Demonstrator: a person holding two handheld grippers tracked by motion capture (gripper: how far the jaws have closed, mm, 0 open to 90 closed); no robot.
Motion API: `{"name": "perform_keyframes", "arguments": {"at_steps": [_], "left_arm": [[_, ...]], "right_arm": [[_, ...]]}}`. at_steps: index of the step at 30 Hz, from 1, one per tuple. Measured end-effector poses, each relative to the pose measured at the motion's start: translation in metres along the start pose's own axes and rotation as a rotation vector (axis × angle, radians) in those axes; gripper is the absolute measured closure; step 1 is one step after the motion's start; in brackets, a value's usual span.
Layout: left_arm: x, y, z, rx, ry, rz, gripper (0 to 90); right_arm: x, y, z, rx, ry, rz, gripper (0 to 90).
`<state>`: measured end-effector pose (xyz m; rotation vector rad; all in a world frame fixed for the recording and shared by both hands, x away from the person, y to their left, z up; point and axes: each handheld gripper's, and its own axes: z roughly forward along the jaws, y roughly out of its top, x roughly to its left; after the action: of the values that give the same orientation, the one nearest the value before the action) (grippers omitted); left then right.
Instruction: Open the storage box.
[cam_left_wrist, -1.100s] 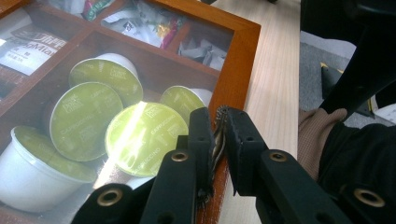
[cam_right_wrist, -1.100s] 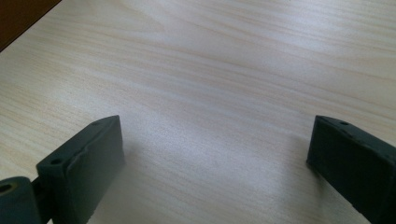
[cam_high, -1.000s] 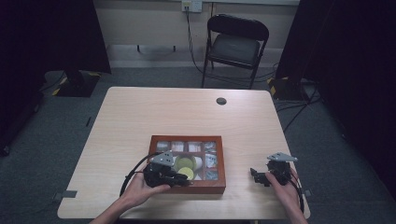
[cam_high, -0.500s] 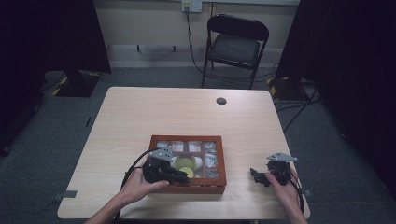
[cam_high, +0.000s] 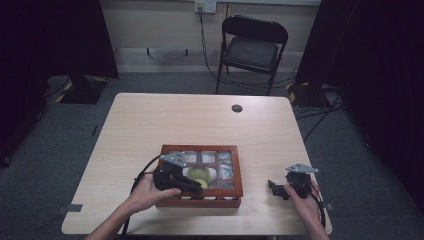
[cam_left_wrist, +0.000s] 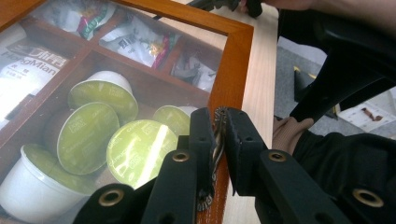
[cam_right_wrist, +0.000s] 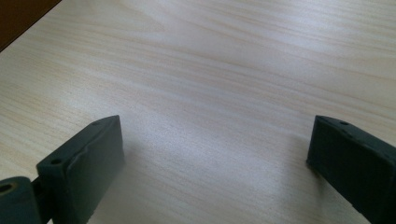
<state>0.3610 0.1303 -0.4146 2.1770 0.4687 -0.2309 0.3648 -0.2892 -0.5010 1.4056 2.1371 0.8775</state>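
A wooden box (cam_high: 239, 170) with a glass lid lies near the table's front edge. Through the glass I see green-topped white capsules (cam_left_wrist: 84, 137) and small sachets (cam_left_wrist: 140, 39) in separate compartments. My left gripper (cam_high: 196, 187) reaches across the box's front left part. In the left gripper view the left gripper (cam_left_wrist: 218, 114) is shut on a thin metal clasp (cam_left_wrist: 217, 144) at the edge of the wooden frame (cam_left_wrist: 236, 60). To the right of the box, my right gripper (cam_high: 273, 188) rests low over the table. The right gripper (cam_right_wrist: 215, 140) is open above bare wood.
The light wooden table (cam_high: 200, 125) has a round dark cable hole (cam_high: 237, 108) at its far side. Behind the table stands a black folding chair (cam_high: 252, 47). Cables trail on the grey floor at the right.
My left gripper has shifted a little to the left and farther over the box. The right gripper has stayed where it was.
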Motion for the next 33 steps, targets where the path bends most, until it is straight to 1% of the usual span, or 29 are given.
{"name": "perform_keyframes", "arguments": {"at_steps": [3,7,10,13,14,18,19,25,27,31,33], "left_arm": [[0.001,0.001,-0.002,-0.009,-0.013,-0.008,81.6],[0.001,0.005,-0.004,-0.004,-0.010,-0.001,81.6],[0.002,0.006,-0.006,-0.008,-0.018,-0.018,81.6],[0.002,0.007,-0.006,-0.013,-0.021,-0.025,81.5],[0.003,0.009,-0.007,-0.007,-0.022,-0.030,81.5],[0.003,0.010,-0.007,-0.001,-0.022,-0.032,81.5],[0.003,0.010,-0.007,-0.004,-0.025,-0.033,81.5],[0.005,0.015,-0.015,-0.037,-0.039,-0.070,81.4],[0.006,0.016,-0.016,-0.042,-0.038,-0.073,81.4],[0.006,0.019,-0.017,-0.027,-0.039,-0.081,81.4],[0.006,0.021,-0.018,-0.029,-0.040,-0.082,81.4]], "right_arm": [[0.000,0.000,0.000,0.000,0.000,0.000,2.8],[0.000,0.000,0.000,0.000,0.000,0.000,2.8],[0.000,0.000,0.000,0.000,0.000,0.000,2.8],[0.000,0.000,0.000,0.000,0.000,0.000,2.8],[0.000,0.000,0.000,0.000,0.000,0.000,2.8],[0.000,0.000,0.000,0.000,0.000,0.000,2.8],[0.000,0.000,0.000,0.000,0.000,0.000,2.8],[0.000,0.000,0.000,0.000,0.000,0.000,2.8],[0.000,0.000,0.000,0.000,0.000,0.000,2.8],[0.000,0.000,0.000,0.000,0.000,0.000,2.8],[0.000,0.000,0.000,0.000,0.000,0.000,2.8]]}}
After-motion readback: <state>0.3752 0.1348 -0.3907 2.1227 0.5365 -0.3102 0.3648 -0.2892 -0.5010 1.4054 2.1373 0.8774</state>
